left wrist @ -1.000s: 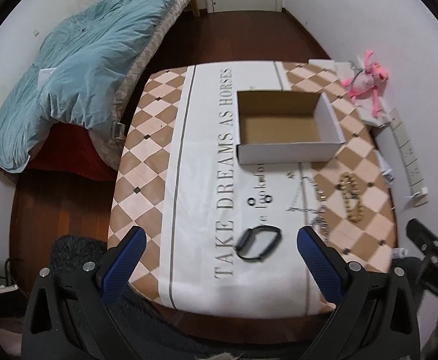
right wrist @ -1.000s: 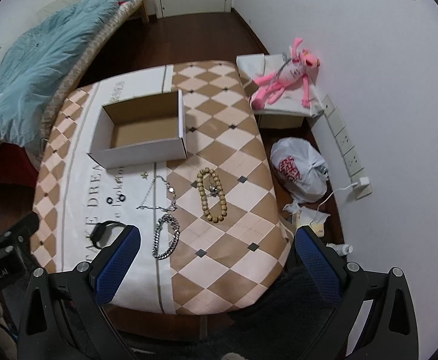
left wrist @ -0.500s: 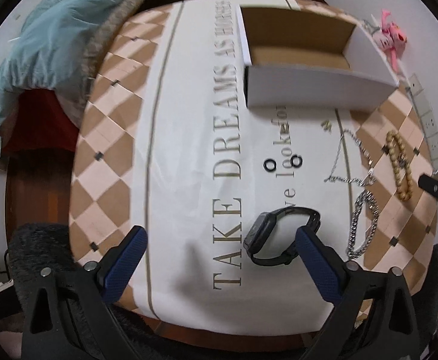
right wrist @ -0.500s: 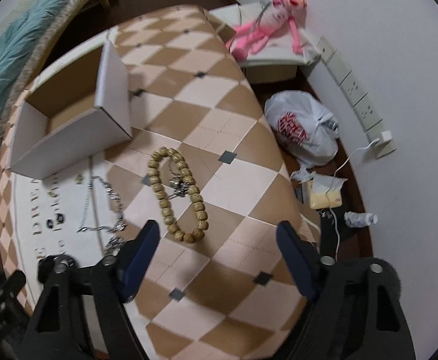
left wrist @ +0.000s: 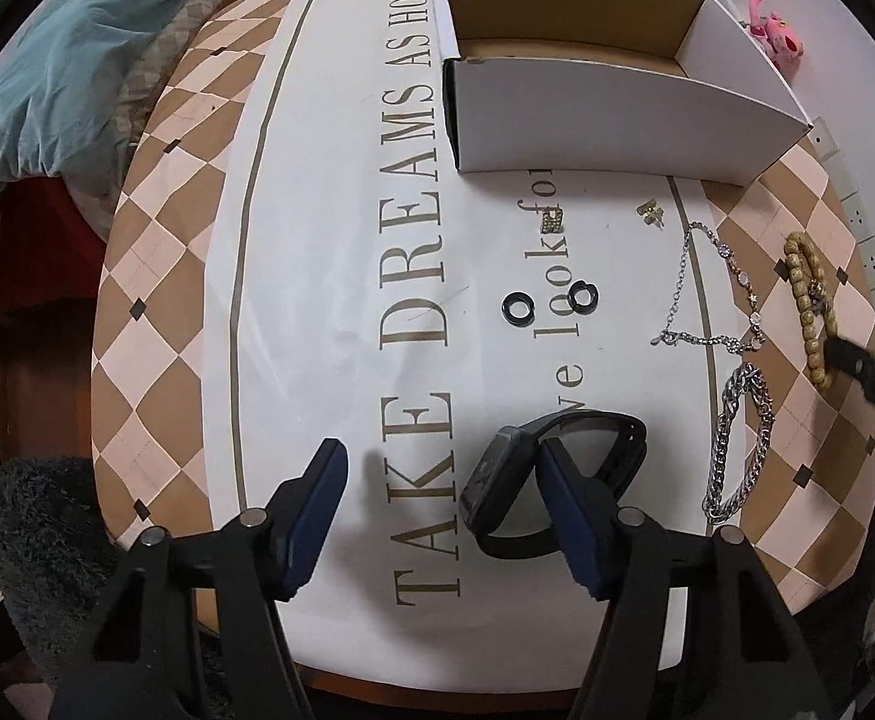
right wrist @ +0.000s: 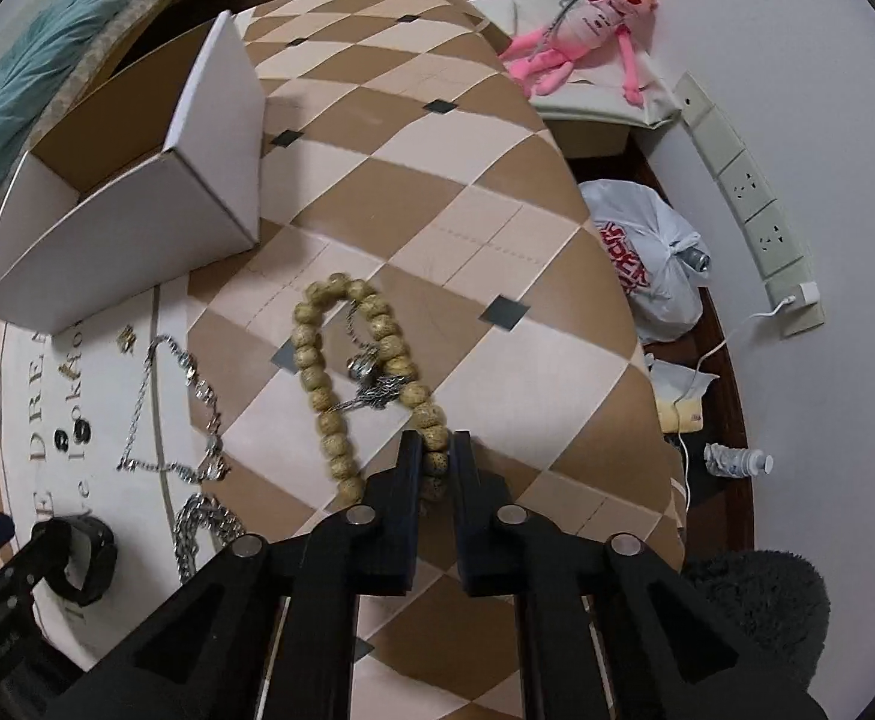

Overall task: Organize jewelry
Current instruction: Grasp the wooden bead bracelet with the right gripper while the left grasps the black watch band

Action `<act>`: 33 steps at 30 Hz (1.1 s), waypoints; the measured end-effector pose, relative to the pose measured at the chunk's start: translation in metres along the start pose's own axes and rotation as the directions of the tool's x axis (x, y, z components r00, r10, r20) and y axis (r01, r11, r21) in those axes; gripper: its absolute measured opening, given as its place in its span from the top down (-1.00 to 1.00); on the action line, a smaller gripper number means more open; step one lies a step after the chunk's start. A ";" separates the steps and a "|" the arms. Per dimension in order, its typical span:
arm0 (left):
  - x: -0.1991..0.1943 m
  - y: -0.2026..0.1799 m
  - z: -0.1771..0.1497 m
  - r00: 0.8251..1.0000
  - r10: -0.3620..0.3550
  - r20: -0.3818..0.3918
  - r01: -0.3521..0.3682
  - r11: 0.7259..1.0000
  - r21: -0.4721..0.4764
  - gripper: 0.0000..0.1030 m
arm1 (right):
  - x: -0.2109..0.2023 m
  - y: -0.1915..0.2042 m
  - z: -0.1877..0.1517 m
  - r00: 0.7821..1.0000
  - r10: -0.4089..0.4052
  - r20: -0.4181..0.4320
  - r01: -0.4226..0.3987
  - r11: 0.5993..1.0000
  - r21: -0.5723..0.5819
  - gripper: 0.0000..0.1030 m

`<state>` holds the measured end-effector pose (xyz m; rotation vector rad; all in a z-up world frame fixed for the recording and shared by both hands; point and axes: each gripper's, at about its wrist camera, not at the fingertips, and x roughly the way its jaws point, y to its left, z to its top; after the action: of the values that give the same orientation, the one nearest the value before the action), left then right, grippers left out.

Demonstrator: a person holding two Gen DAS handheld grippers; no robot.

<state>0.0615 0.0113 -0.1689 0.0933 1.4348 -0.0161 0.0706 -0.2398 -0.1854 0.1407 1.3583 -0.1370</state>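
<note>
Both tools have dropped closer to the counter (left wrist: 341, 240) since a second ago, and my right tool (right wrist: 435, 450) has gone from wide apart to clamped on the beads (right wrist: 341, 360). Its jaws pinch the near end of the bead loop; the rest of the loop lies flat on the checkered cloth, with a small metal charm (right wrist: 371, 372) resting inside it.

My left tool (left wrist: 434, 480) has narrowed but stands apart, holding nothing. Its right finger (left wrist: 563, 492) touches or overlaps the watch (left wrist: 497, 480) from the band side; its left finger sits on bare cloth over the printed lettering. Watch lies on the counter, face tilted up, band looped behind.

Other items, left wrist view:
- two black rings (left wrist: 518, 309), side by side, between watch and box
- thin chain (left wrist: 707, 294), spread in a loose triangle, right of the rings
- heavy chain (left wrist: 737, 444), just below the thin one, right of the watch
- two small earrings (left wrist: 551, 221), just in front of the box, apart from each other

Box (left wrist: 617, 102) stands open at the far side of the counter; what I can see of its floor is bare cardboard. Beads lie nearest the counter's right edge, well apart from the box.
</note>
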 end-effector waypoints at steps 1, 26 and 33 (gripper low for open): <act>0.000 -0.001 -0.001 1.000 -0.003 0.001 0.003 1.000 0.001 -0.21 | 0.000 0.002 -0.004 1.000 0.009 -0.008 -0.009 1.000 -0.012 0.82; 0.011 -0.003 -0.010 0.995 -0.092 0.024 0.091 0.995 0.032 0.81 | -0.011 0.036 -0.039 1.000 -0.011 -0.028 0.010 0.999 -0.038 0.82; -0.020 0.008 0.000 0.987 -0.136 0.083 0.135 0.991 0.015 0.81 | -0.036 0.035 -0.037 0.991 0.132 -0.004 -0.132 0.991 0.007 0.83</act>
<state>0.0591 0.0182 -0.1488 0.0025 1.3551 -0.1372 0.0338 -0.1984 -0.1569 0.2361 1.3494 -0.0303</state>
